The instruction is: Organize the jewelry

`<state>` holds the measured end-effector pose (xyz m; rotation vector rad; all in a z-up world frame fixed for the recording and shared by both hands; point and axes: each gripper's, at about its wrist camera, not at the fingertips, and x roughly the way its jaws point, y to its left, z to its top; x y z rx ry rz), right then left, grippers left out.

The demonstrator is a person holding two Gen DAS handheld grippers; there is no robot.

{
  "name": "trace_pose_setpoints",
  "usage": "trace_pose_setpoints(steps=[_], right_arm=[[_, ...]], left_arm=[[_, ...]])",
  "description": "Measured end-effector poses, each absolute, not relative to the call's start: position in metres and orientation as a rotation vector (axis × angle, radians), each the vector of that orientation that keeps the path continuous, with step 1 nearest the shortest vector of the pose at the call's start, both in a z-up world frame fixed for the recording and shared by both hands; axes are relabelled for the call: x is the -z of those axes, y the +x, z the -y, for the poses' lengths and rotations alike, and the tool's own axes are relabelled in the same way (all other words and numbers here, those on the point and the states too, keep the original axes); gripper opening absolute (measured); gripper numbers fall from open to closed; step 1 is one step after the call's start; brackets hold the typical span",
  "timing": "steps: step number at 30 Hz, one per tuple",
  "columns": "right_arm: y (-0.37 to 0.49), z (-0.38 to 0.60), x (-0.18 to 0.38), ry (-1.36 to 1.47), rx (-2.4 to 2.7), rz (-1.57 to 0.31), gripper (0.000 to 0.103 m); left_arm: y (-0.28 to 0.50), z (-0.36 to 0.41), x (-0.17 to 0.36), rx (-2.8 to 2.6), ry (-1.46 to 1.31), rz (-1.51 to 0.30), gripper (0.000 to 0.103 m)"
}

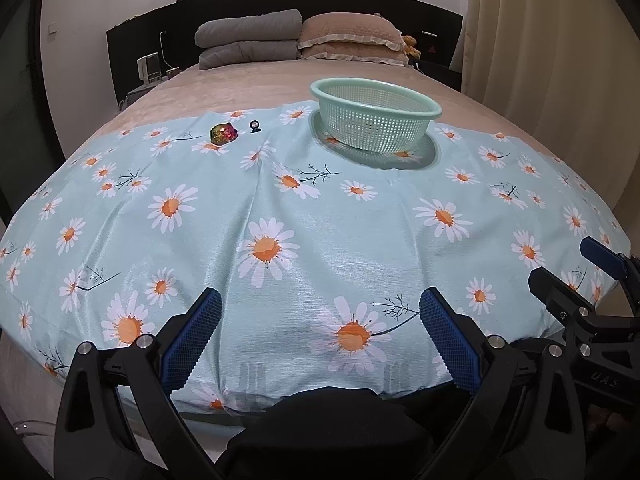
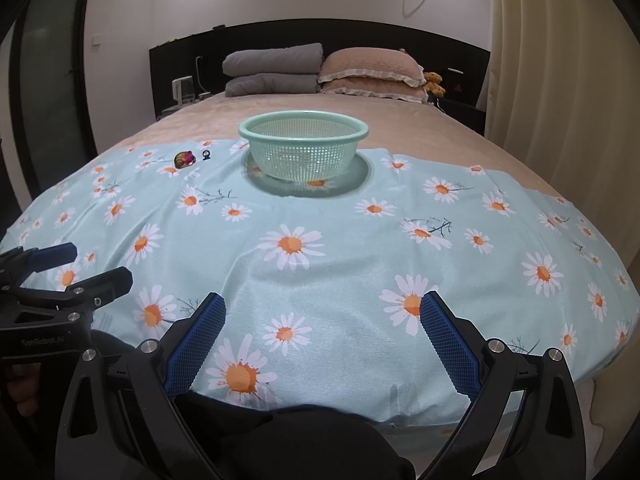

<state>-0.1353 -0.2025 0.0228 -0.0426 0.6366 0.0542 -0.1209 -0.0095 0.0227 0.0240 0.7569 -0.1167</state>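
Note:
A mint-green mesh basket [image 1: 376, 114] [image 2: 304, 146] stands on the daisy-print cloth [image 1: 320, 216] [image 2: 340, 240] toward the far side of the bed. Left of it lie a multicoloured beaded piece of jewelry [image 1: 224, 133] [image 2: 184, 158] and a small dark round piece [image 1: 254, 126] [image 2: 206, 155]. My left gripper [image 1: 320, 306] is open above the cloth's near edge, nothing between its blue pads. My right gripper [image 2: 322, 312] is also open and empty, at the near edge. Each gripper shows at the side of the other's view: the right gripper [image 1: 576, 268], the left gripper [image 2: 84, 264].
Grey folded bedding [image 1: 250, 38] and pink pillows [image 1: 352, 40] are stacked by the black headboard, with a small teddy bear [image 2: 434, 82] at the right. Curtains [image 2: 560, 80] hang to the right. A white device [image 1: 149, 68] sits at the bed's far left.

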Motion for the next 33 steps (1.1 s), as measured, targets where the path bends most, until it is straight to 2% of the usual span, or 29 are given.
trace_pose_setpoints(steps=[33], right_arm=[[-0.1339, 0.2013, -0.0206, -0.056, -0.050, -0.650, 0.094]], left_arm=[[-0.1205, 0.0090, -0.0211, 0.114, 0.031, -0.758, 0.097]])
